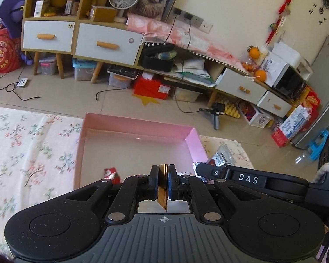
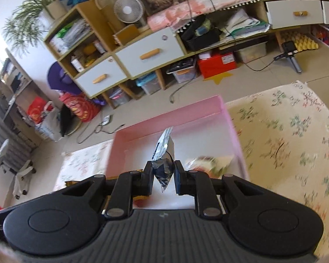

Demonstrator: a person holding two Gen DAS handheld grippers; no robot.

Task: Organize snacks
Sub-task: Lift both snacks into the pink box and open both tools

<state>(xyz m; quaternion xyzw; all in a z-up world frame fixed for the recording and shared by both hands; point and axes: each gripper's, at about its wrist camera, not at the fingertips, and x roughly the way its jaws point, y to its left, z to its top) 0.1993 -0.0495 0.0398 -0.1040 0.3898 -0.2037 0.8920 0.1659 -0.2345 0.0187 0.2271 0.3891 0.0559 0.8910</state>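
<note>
A pink open box (image 1: 192, 144) lies on a floral cloth, also in the right wrist view (image 2: 228, 118). My left gripper (image 1: 163, 175) is shut on a thin gold snack packet (image 1: 162, 186), held edge-on over the box's near side. My right gripper (image 2: 163, 171) is shut on a silver-and-dark foil snack bag (image 2: 164, 153), held above the box's inside. The right gripper's body (image 1: 252, 178) shows to the right in the left wrist view. A red snack (image 1: 110, 173) and a pale wrapped snack (image 2: 208, 162) lie in the box. A silver snack bag (image 1: 223, 153) lies on the cloth outside the box's right wall.
The floral cloth (image 2: 285, 142) covers the surface around the box. Beyond its far edge is tiled floor (image 1: 76, 96) with cables, storage bins, a red box (image 1: 152, 87) and a small tripod (image 1: 216, 114). Cabinets with white drawers (image 1: 107, 43) line the wall.
</note>
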